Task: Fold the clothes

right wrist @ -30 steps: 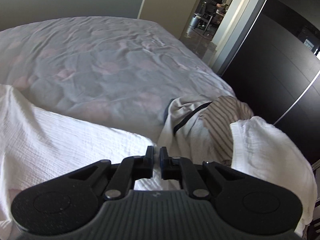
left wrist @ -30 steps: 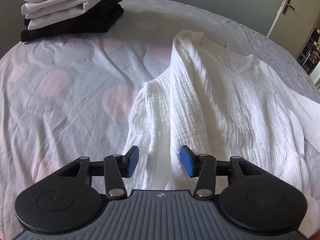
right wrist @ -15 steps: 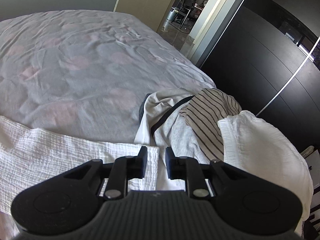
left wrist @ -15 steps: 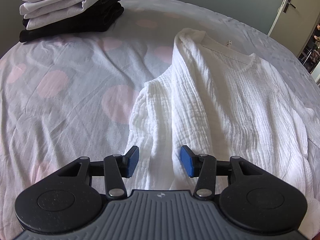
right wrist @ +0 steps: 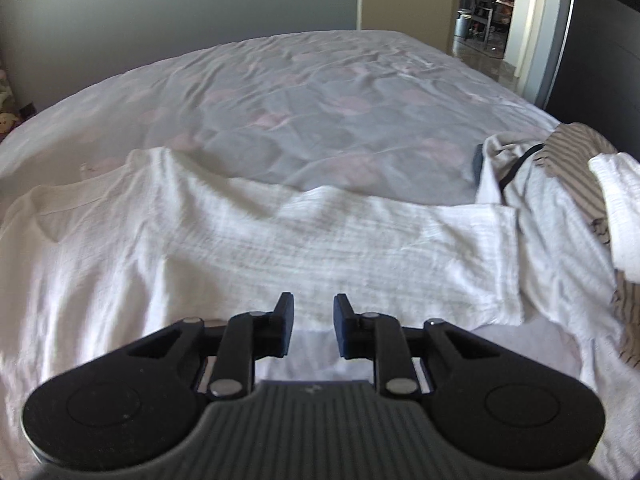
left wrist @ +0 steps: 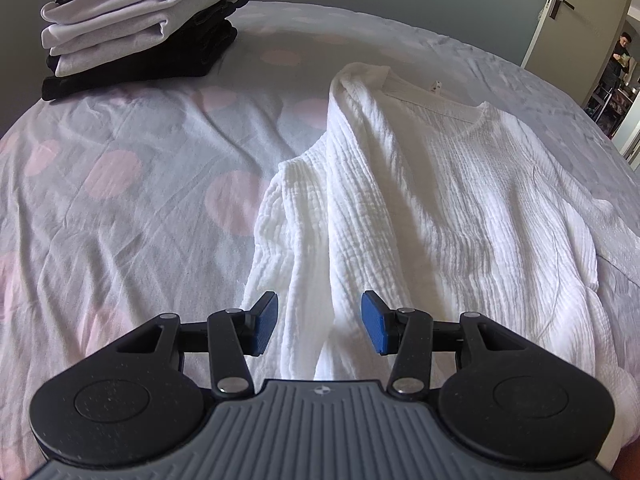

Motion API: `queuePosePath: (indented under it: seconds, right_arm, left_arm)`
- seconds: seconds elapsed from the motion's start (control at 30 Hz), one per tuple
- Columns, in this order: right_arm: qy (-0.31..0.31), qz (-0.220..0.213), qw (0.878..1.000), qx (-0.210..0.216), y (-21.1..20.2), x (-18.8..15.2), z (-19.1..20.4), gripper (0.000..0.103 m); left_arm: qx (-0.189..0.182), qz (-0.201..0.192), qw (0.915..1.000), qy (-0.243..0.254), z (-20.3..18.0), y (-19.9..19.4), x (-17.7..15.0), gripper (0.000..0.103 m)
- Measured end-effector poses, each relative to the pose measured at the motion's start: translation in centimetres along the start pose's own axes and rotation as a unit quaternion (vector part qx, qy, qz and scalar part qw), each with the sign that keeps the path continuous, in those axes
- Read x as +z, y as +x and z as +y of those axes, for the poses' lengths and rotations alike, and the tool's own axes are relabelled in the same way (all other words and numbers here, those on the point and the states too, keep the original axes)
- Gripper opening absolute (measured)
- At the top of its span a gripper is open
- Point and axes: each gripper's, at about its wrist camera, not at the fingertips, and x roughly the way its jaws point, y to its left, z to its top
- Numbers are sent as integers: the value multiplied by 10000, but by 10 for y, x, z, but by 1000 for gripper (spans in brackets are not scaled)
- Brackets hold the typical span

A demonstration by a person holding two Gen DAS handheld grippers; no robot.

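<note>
White crinkly shirt (left wrist: pixel 432 200) flat on the spotty bed (left wrist: pixel 120 200), one side folded in, neck at 12 o'clock, left gripper (left wrist: pixel 319 328) apart, right gripper (right wrist: pixel 311 330) apart, both empty

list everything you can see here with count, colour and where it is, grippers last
shirt: 1, white crinkled, spread on the bed, one side folded in
folded stack: 1 pile, white, black and patterned pieces, far left corner of the bed
unfolded heap: 1 pile, grey, striped and white pieces, right edge of the bed
bed sheet: 1, pale with pink dots, under everything
door: 1, beige with dark handle, behind the bed on the right
wardrobe: 1, black, right of the bed
person: 1, dark clothes, in the room beyond the doorway
left tongs: 1, black with blue pads, open over the shirt's folded side, holding nothing
right tongs: 1, black, slightly open over the shirt, holding nothing
</note>
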Motion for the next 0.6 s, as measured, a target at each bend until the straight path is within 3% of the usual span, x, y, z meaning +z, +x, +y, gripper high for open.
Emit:
queuePosePath:
  seconds: [0.23,0.43,0.6]
  right_arm:
    - [-86,64,9951,986,-19,-46,64,24]
    - [-83,37,9838,1792,-28,-98,103,29]
    - [-160,87,9802,1972,-23,-127,113,31]
  left_arm:
    - [-133,69,9998,107,-4,-10,-10,55]
    - [-499,155,9986,-51,3,-19,-13,58]
    - [-785,193,9965,-225,6,-24,-15,58]
